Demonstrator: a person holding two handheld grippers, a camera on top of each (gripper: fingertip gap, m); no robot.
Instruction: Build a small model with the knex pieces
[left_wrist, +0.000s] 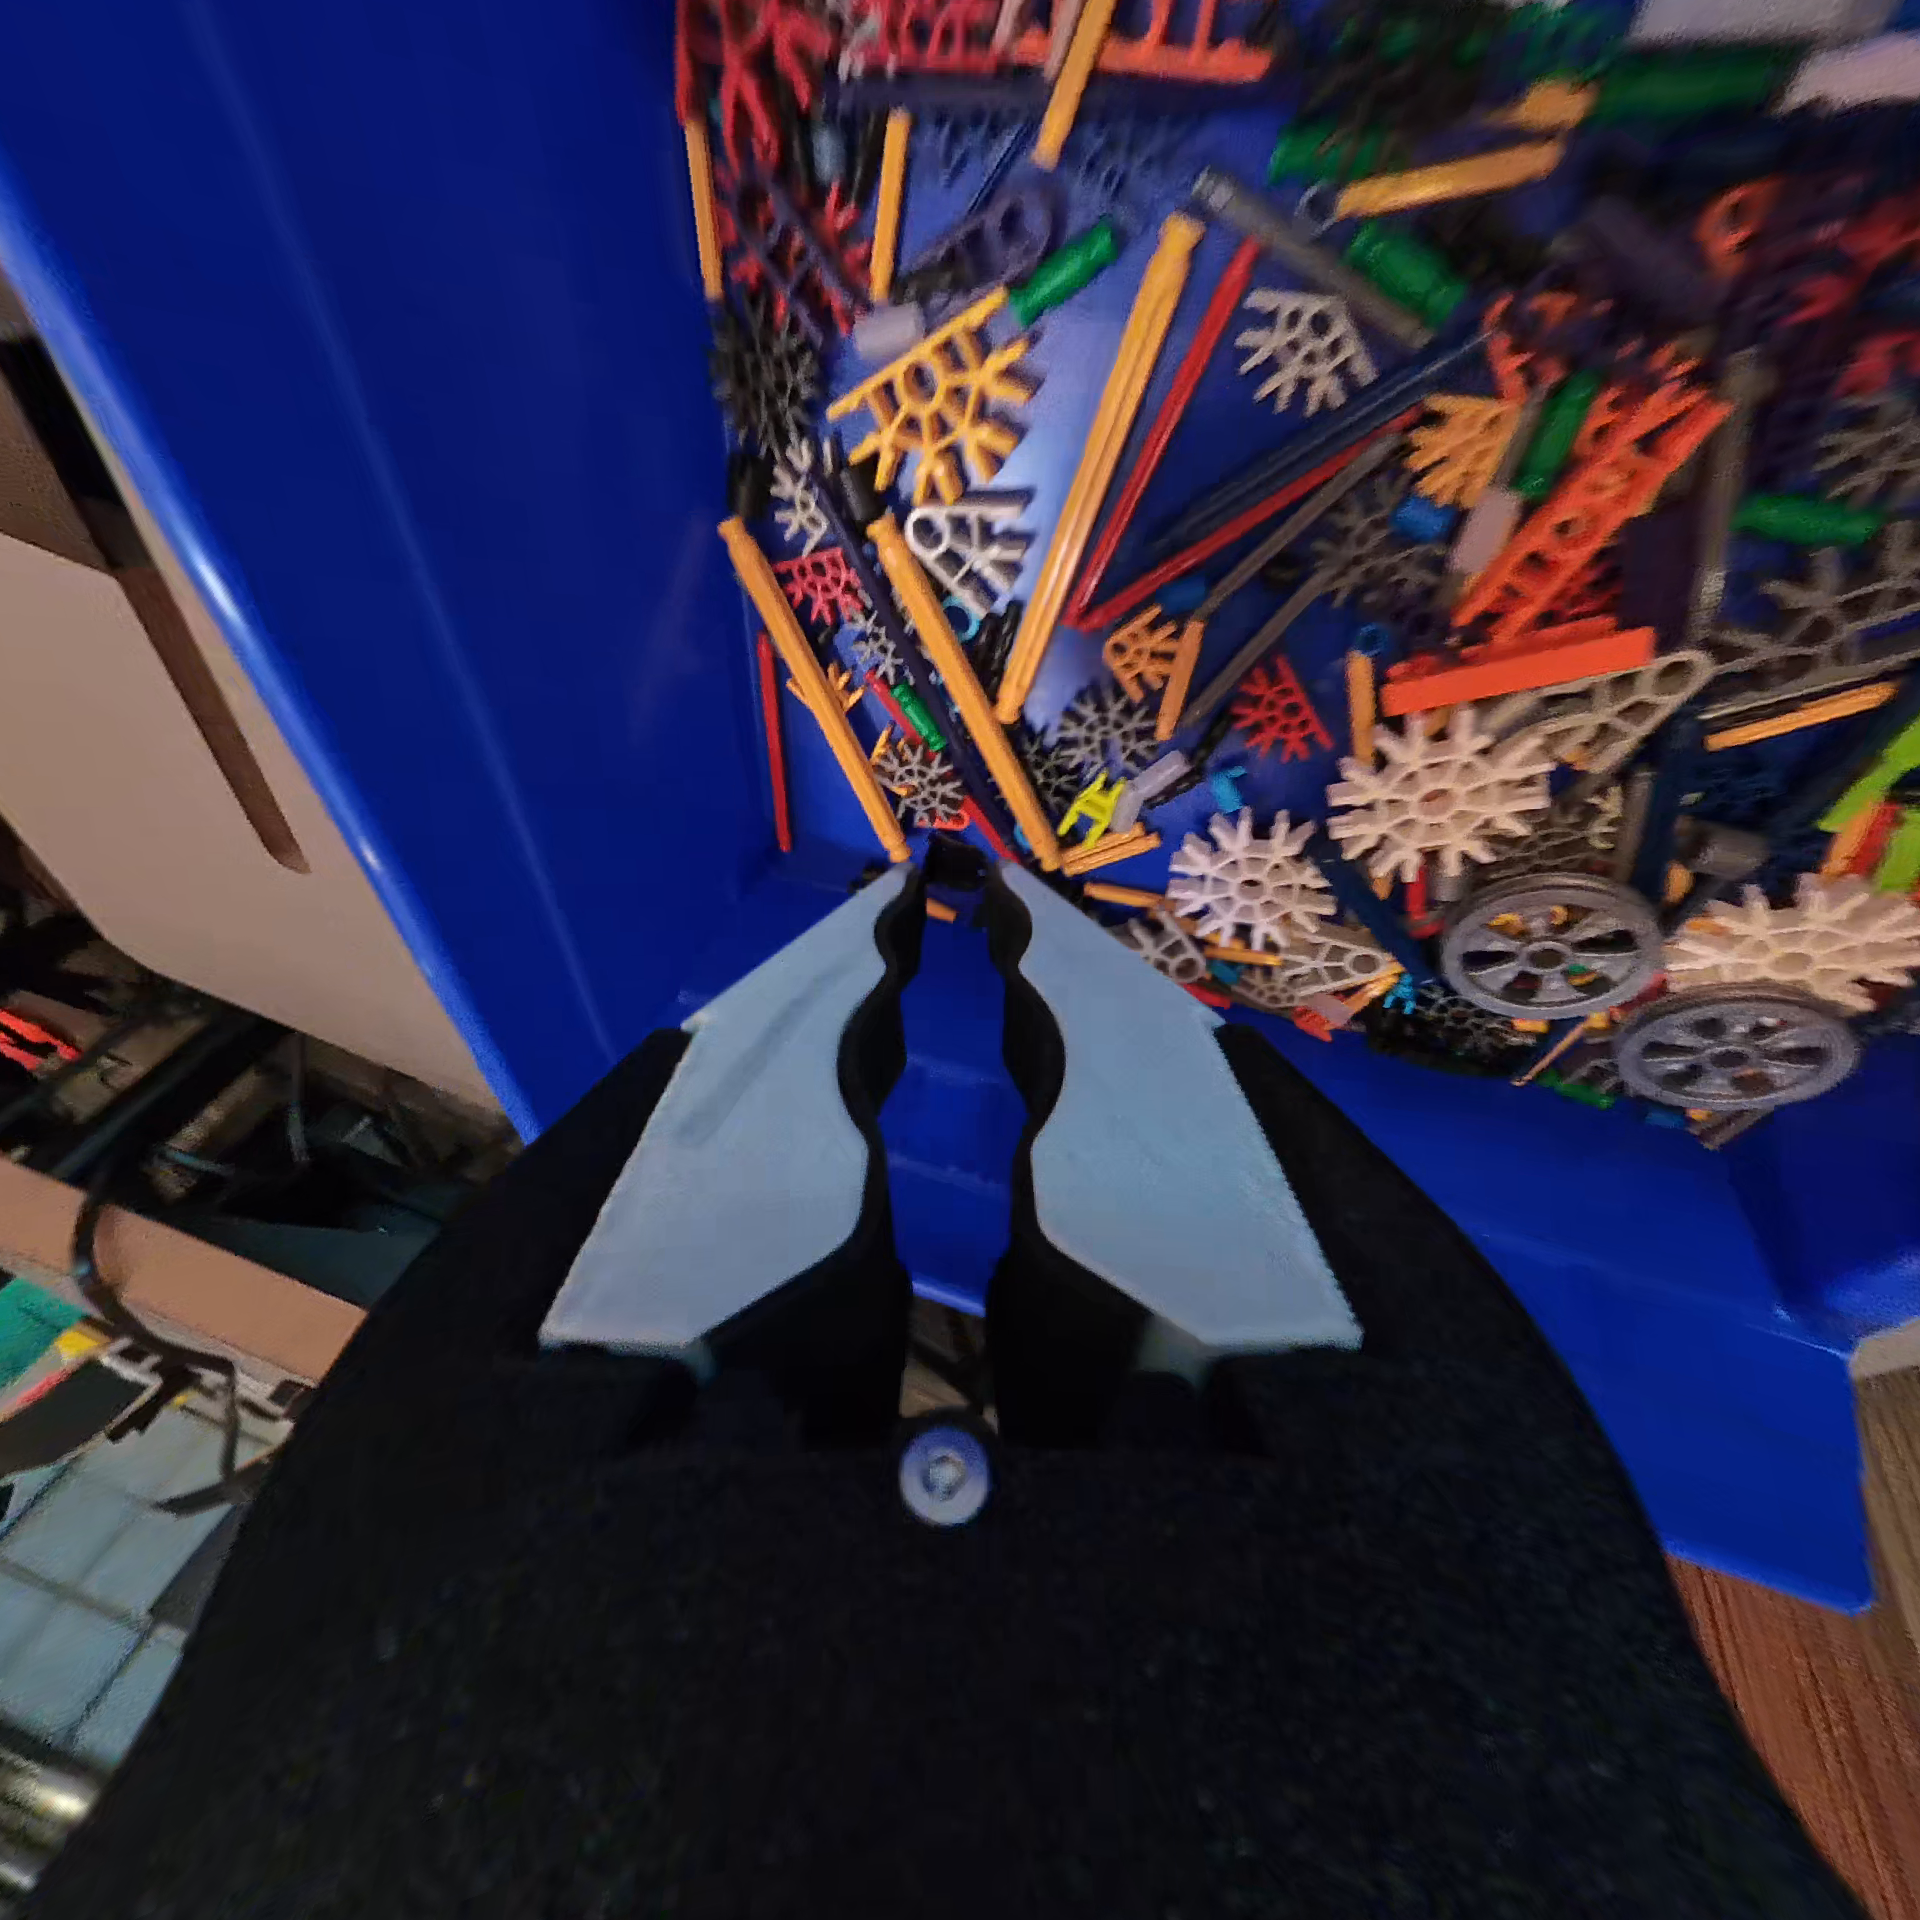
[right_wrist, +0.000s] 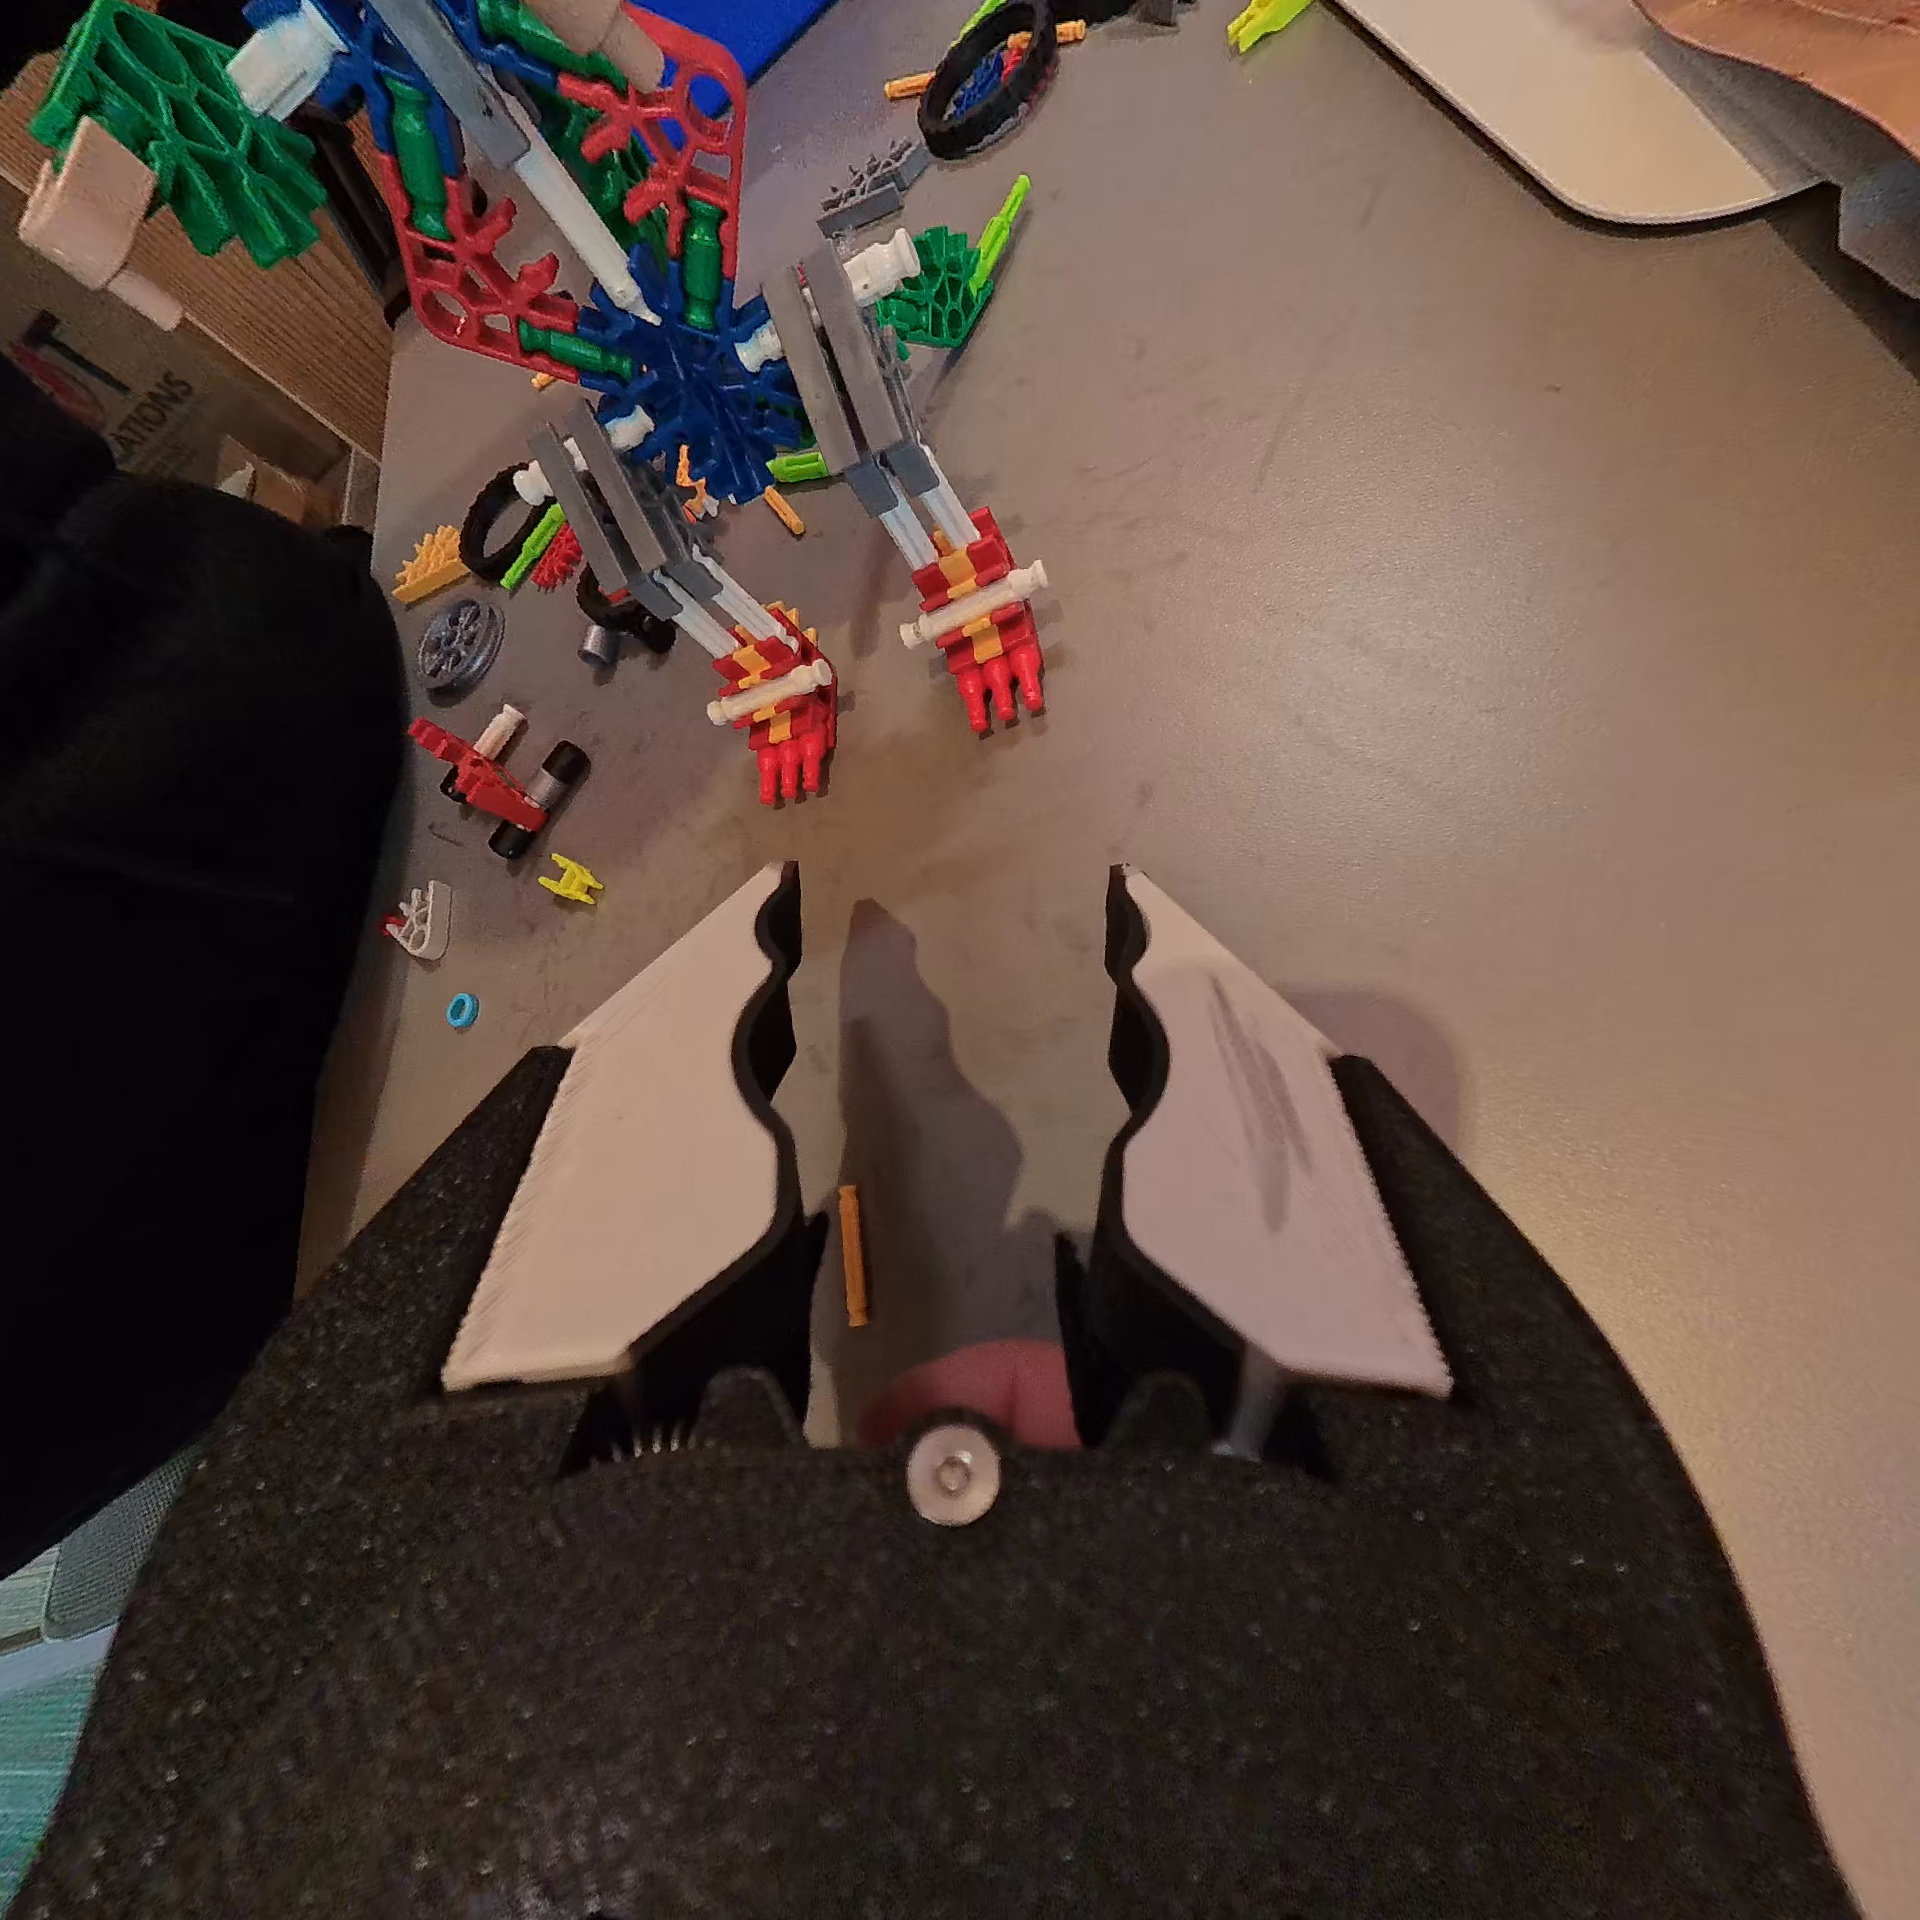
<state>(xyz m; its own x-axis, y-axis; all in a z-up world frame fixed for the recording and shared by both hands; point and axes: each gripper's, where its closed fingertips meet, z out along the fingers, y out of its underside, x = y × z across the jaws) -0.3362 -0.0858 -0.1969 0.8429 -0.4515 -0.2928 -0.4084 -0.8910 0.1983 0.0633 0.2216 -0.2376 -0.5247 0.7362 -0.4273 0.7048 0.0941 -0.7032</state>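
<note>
Grey surface (right_wrist: 1455, 623) carries the half-built model (right_wrist: 675, 364), loose parts beside it. My right gripper (right_wrist: 954, 873) hangs spread, empty, above. Left gripper (left_wrist: 956, 871) reaches into the blue bin (left_wrist: 468, 520), nipped on a small black part (left_wrist: 954, 864).

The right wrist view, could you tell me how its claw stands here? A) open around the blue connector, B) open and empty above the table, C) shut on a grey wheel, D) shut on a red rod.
B: the right claw has its fingers spread wide with only bare grey table showing between them, short of the model's red feet.
</note>
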